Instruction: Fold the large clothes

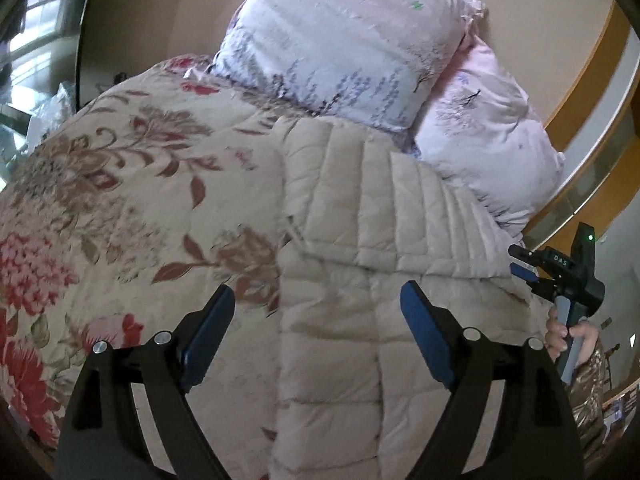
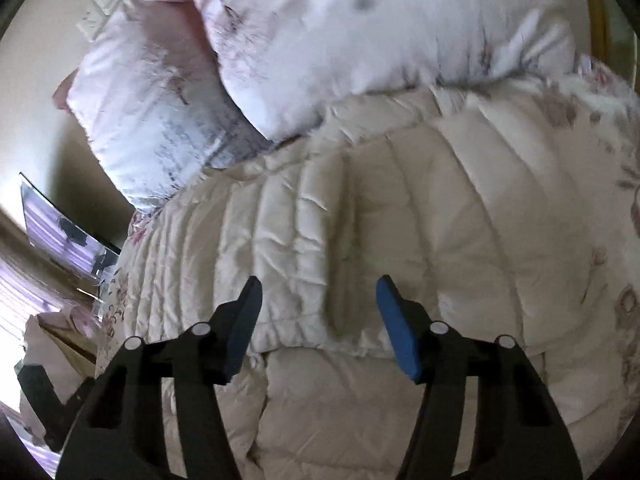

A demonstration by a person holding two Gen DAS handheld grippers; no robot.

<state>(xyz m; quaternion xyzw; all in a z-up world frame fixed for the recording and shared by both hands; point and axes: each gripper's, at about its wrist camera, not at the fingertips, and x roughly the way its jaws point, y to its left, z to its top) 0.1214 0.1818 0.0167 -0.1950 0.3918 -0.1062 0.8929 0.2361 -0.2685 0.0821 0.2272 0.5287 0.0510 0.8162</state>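
A beige quilted puffer jacket (image 1: pixel 360 240) lies folded on the floral bedspread (image 1: pixel 120 184), its upper layer lapped over the lower one. My left gripper (image 1: pixel 318 300) is open and empty, held above the jacket's left edge. My right gripper (image 2: pixel 318 292) is open and empty, hovering over the jacket (image 2: pixel 400 220) near a folded edge. The right gripper also shows in the left wrist view (image 1: pixel 524 264) at the jacket's right side, held by a hand.
Two pale pink and lilac pillows (image 1: pixel 352 40) (image 1: pixel 492 144) lean at the head of the bed, just beyond the jacket. A wooden headboard frame (image 1: pixel 592 80) curves at the right. A window (image 1: pixel 28 40) is at the far left.
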